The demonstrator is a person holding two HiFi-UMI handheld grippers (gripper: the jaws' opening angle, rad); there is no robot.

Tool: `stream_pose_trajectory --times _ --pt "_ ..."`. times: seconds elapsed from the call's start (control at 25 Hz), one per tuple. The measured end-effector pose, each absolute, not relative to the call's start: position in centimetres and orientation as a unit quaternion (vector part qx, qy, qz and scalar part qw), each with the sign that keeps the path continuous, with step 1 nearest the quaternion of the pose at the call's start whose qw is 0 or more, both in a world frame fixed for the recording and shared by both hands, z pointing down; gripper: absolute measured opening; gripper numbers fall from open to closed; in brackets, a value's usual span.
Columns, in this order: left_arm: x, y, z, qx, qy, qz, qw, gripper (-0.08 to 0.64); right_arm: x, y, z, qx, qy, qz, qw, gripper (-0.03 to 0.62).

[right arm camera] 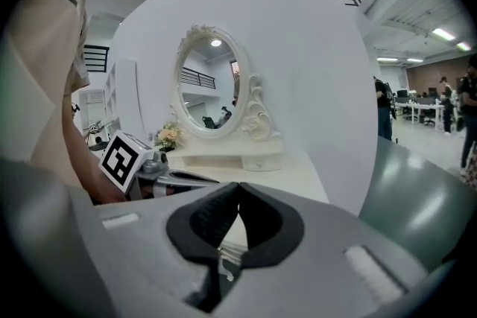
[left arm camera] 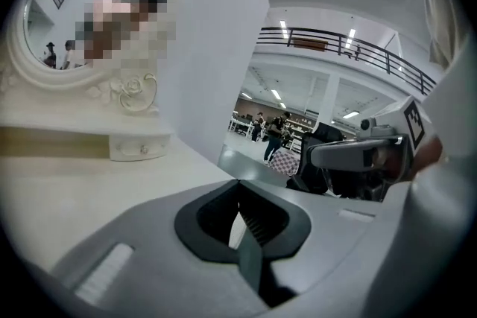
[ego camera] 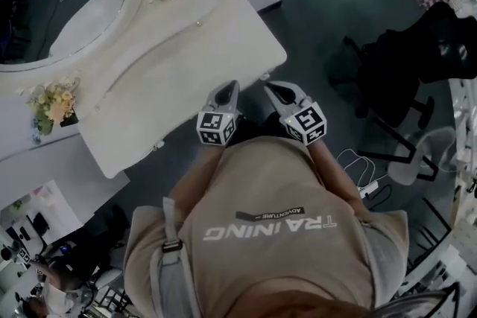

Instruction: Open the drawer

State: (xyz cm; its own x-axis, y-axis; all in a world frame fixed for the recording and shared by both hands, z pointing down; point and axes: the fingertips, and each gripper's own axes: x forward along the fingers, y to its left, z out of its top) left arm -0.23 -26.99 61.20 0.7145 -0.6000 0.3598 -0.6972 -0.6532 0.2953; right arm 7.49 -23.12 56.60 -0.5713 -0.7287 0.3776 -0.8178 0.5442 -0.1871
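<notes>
Left tool (ego camera: 232,86), right tool (ego camera: 270,87) closed (both empty).

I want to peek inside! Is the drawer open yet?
Not yet. Nothing looks done: the little drawer under the mirror is shut. In hand: the left tool and right tool, both shut and empty, hover by the table edge. Left to do: reach the knob, grip it and pull.

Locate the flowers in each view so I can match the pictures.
Head view: flowers at the left edge, on the table, below the mirror.
Left gripper view: not in it.
Right gripper view: flowers left of centre, beside the mirror's base.
Shared landmark: the oval mirror.
</notes>
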Motion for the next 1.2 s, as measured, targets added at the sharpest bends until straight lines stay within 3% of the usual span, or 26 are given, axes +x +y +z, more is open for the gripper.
stream_pose_trajectory --times 0.2,0.48,1.2 --pt "-3.1 -28.9 61.7 0.885 -0.399 0.121 0.208 0.006 4.7 -25.5 58.4 0.397 -0.887 0.191 0.14 0.003" --pt "-5.9 -29.3 64.4 0.825 -0.477 0.144 0.268 0.008 2.8 -29.1 59.2 0.275 -0.93 0.131 0.205 0.003" --pt "-5.0 -23.8 70.3 0.692 -0.591 0.195 0.365 0.008 4.5 -32.2 62.6 0.125 -0.958 0.16 0.202 0.003"
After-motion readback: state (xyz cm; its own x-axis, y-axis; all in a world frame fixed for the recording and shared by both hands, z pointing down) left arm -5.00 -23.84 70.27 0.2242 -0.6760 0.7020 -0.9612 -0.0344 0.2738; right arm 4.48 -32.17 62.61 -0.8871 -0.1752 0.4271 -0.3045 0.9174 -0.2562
